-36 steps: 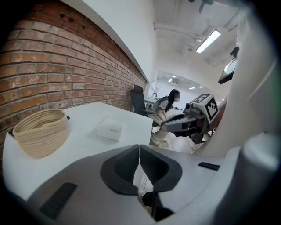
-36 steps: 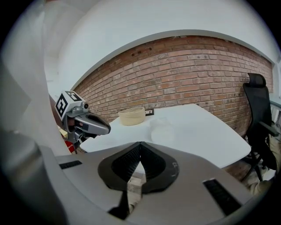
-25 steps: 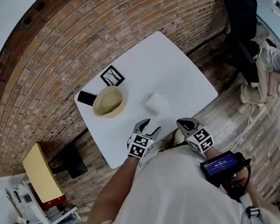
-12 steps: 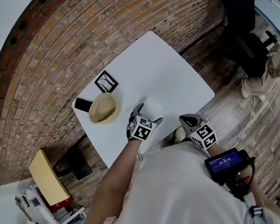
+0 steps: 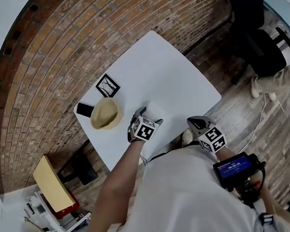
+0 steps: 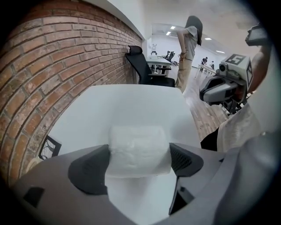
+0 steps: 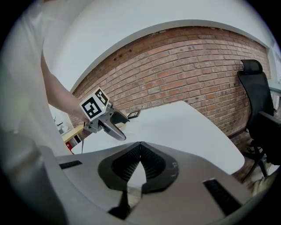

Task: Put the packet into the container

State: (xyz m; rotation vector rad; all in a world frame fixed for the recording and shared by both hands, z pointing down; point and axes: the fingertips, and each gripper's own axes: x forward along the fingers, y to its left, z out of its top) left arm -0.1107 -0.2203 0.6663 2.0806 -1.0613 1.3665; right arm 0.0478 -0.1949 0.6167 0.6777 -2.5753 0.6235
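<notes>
A white translucent packet [image 6: 138, 149] lies flat on the white table [image 5: 166, 72]; the head view shows only its far corner [image 5: 154, 108]. My left gripper [image 5: 151, 115] points steeply down over it, one jaw on each side [image 6: 138, 161]. Those jaws opened wide and have just been closing a little; the packet sits between the pads, looking unsqueezed. The container, a tan bowl [image 5: 105, 113], stands to the left of the packet and looks empty. My right gripper [image 5: 194, 123] hovers shut and empty [image 7: 138, 151] off the table's near edge.
Behind the bowl lie a black-framed marker card [image 5: 107, 85] and a small black block [image 5: 85, 110]. A brick wall [image 5: 80, 38] borders the table's far side. A black office chair [image 5: 259, 45] stands on the wooden floor at right. A person [image 6: 189, 39] stands far off.
My left gripper has moved from the table's near edge forward and down onto the packet, with its jaws now spread around it. The right gripper has drifted slightly and stays shut.
</notes>
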